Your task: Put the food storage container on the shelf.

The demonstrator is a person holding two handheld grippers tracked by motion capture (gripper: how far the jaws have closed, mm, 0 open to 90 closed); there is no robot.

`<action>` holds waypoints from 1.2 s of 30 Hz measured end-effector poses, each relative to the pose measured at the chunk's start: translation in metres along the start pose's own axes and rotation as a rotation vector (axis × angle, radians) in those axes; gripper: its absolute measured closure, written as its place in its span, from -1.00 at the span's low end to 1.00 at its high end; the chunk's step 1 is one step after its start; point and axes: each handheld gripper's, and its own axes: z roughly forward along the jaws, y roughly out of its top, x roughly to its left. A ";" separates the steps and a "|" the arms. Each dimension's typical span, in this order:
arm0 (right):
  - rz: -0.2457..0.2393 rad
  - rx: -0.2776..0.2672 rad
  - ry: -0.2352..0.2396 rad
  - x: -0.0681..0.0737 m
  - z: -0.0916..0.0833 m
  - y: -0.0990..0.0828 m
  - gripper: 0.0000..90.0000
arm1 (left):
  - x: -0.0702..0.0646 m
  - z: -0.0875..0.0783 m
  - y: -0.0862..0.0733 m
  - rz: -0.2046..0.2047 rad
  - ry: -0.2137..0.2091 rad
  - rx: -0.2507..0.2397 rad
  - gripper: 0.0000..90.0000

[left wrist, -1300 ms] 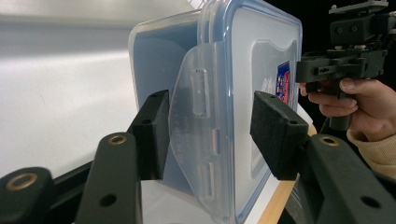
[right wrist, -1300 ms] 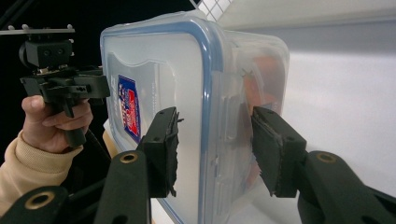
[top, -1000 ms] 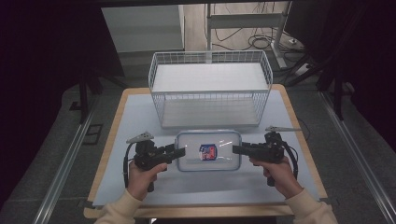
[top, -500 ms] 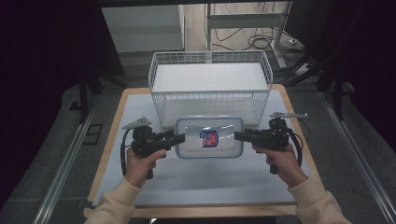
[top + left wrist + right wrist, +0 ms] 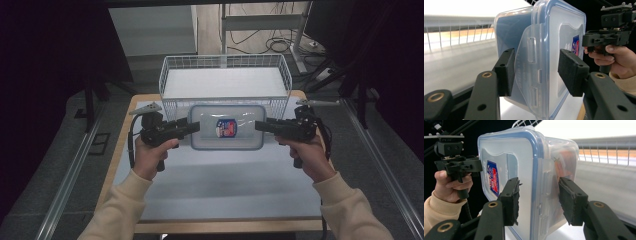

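1. We hold a clear plastic food box [image 5: 227,127] with a blue-rimmed lid between two claws, lifted off the table [image 5: 215,185] and hanging just in front of the white wire basket [image 5: 225,82].

2. The left claw [image 5: 192,127] pinches the box's left end: in the left gripper view its jaws straddle the folded lid latch [image 5: 532,75], one pad [image 5: 507,72] against the box wall, the other [image 5: 571,72] over the lid face.

3. The right claw [image 5: 260,125] pinches the opposite end in the same way; the right gripper view shows its pads [image 5: 511,200] pressed on lid and wall on both sides of that latch.

4. The box sits between the two claws, lid up and roughly level, its red-and-blue label [image 5: 226,128] midway between them.

5. Our judgement: the step in hand is carrying the box up and over the basket's near wall. To do it well we should raise both hands together, keep the same gap between the claws so neither end slips, hold the lid level, and clear the wire rim before moving forward and lowering.

6. The risk we see: the latches are smooth, and uneven pull could twist the box loose.
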 end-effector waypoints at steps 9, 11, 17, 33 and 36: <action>-0.025 -0.008 -0.014 0.000 -0.001 0.017 0.17 | 0.004 0.004 0.013 0.006 -0.009 -0.006 0.09; -0.025 -0.008 -0.016 -0.001 0.000 0.019 0.17 | 0.006 0.005 0.015 0.006 -0.008 -0.009 0.09; -0.026 -0.015 -0.018 -0.002 0.003 0.028 0.17 | 0.010 0.006 0.024 0.012 -0.011 -0.014 0.09; -0.052 -0.027 -0.039 -0.003 0.007 0.055 0.17 | 0.022 0.011 0.051 0.026 -0.027 -0.024 0.09; -0.061 -0.032 -0.047 -0.003 0.008 0.060 0.17 | 0.025 0.013 0.056 0.026 -0.029 -0.023 0.09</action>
